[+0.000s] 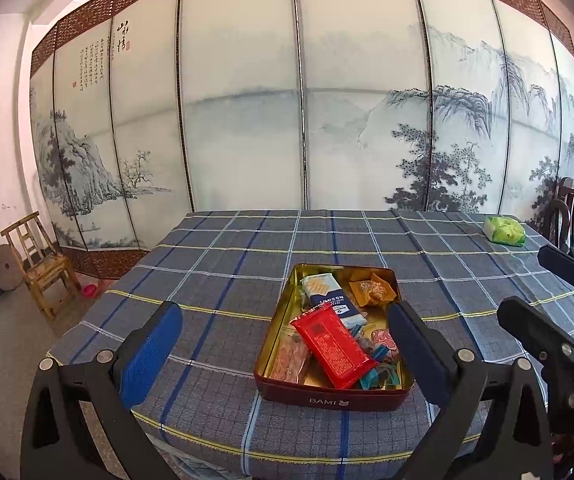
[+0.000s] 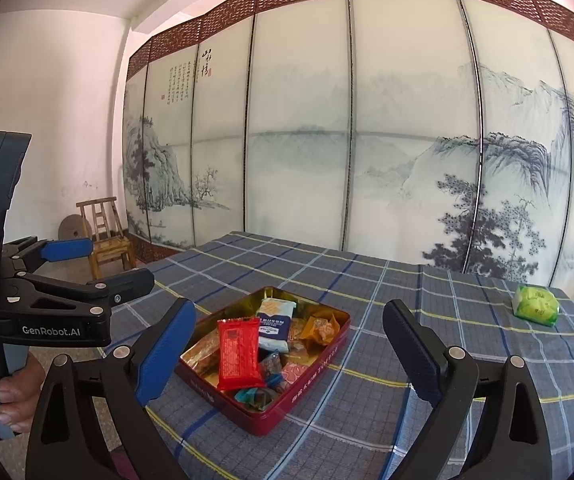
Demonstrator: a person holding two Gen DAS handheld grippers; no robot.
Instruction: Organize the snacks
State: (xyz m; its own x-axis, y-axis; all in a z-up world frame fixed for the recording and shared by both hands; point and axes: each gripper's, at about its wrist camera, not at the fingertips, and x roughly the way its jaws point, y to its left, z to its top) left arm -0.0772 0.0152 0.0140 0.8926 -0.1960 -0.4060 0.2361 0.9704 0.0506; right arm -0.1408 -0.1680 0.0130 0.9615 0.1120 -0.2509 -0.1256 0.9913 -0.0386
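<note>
Red-walled snack tin (image 2: 287,408) sitting on the plaid bench (image 2: 447,320), nothing blocking it

Both tools, left tool (image 1: 285,334) and right tool (image 2: 289,346), gape wide, holding nothing. Red wrapper (image 2: 237,354) lies lengthwise along the tin; green packet (image 2: 535,300) sits well apart, far right.

Left gripper (image 1: 285,334) held nearly level, tilted slightly downward, jaws spread wide with nothing between the blue pads (image 1: 149,350). Right gripper (image 2: 289,350) in like pose, jaws wide apart, empty. In the right wrist view, a hand (image 2: 15,396) grips the left gripper's handle, fingers wrapped around it at lower left.
</note>
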